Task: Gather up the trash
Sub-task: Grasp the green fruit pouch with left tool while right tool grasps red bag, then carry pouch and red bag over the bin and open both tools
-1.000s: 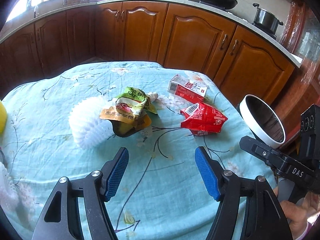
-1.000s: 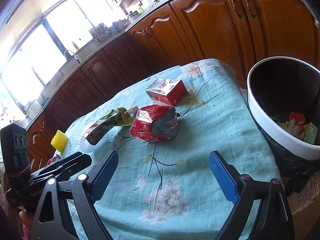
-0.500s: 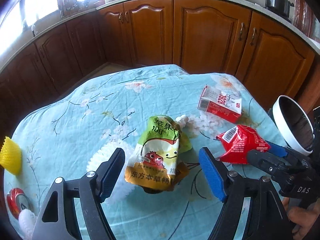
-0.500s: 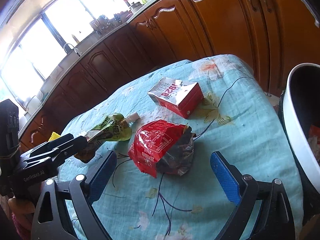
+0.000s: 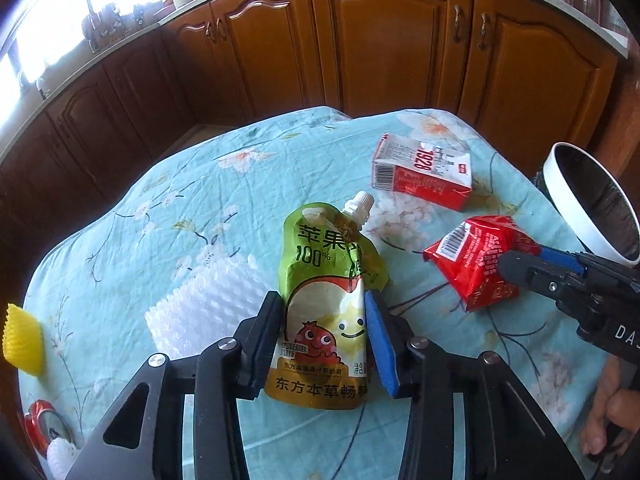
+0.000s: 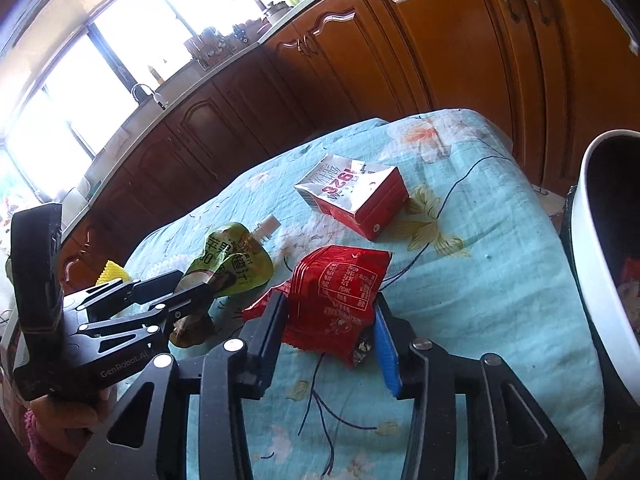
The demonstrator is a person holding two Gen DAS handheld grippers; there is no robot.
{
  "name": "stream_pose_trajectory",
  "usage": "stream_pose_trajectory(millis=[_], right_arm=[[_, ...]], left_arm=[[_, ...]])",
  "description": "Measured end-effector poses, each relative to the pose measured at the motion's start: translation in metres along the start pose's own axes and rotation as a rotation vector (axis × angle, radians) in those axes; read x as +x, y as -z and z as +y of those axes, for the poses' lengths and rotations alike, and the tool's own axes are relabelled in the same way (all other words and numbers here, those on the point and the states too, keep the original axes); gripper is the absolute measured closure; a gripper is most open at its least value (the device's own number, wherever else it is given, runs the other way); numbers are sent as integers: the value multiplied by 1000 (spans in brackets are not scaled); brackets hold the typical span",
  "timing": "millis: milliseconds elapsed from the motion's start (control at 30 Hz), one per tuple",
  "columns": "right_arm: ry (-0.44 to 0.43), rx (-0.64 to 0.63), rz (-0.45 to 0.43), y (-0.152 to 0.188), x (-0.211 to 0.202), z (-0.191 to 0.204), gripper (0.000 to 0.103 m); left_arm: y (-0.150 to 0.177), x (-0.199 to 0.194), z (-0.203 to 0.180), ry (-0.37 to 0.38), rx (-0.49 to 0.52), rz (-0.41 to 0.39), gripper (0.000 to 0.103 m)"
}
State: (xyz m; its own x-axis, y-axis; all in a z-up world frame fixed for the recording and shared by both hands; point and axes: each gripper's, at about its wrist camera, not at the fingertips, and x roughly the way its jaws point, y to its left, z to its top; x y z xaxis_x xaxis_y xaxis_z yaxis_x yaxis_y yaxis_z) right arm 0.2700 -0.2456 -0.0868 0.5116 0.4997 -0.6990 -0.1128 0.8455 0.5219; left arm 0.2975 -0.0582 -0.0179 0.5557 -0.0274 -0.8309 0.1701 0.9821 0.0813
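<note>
My left gripper (image 5: 325,340) is shut on a green and yellow juice pouch (image 5: 330,280) with a white spout, on the blue flowered tablecloth. It also shows in the right wrist view (image 6: 236,264), held by the left gripper (image 6: 192,292). My right gripper (image 6: 330,334) is shut on a crumpled red snack wrapper (image 6: 340,292). In the left wrist view the wrapper (image 5: 476,258) sits at the right with the right gripper (image 5: 520,266) on it. A red and white carton (image 5: 422,174) lies further back, seen too in the right wrist view (image 6: 354,198).
A white-rimmed trash bin (image 6: 592,280) stands off the table's right edge, also in the left wrist view (image 5: 576,216). White foam netting (image 5: 212,304), a yellow foam piece (image 5: 22,338) and a red can (image 5: 44,432) lie at the left. Wooden cabinets (image 5: 392,48) are behind.
Both grippers moved forward and closed: the left onto the juice pouch, the right onto the red wrapper. A second ago both were open and short of the trash.
</note>
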Motion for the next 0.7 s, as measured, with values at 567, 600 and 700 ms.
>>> stream_pose_trajectory(millis=[567,600,700], right_arm=[[24,22,-96,19,-82,-24,69],[26,24,-102,20,-85,-25,69],[48,23,-122,22,-97,-30,69]], left_arm=[[32,-49,-20,312,-110,-64,65],[33,-49,-21,320,-111,-61,65],[36,-48,-27,340,-108,-56,65]])
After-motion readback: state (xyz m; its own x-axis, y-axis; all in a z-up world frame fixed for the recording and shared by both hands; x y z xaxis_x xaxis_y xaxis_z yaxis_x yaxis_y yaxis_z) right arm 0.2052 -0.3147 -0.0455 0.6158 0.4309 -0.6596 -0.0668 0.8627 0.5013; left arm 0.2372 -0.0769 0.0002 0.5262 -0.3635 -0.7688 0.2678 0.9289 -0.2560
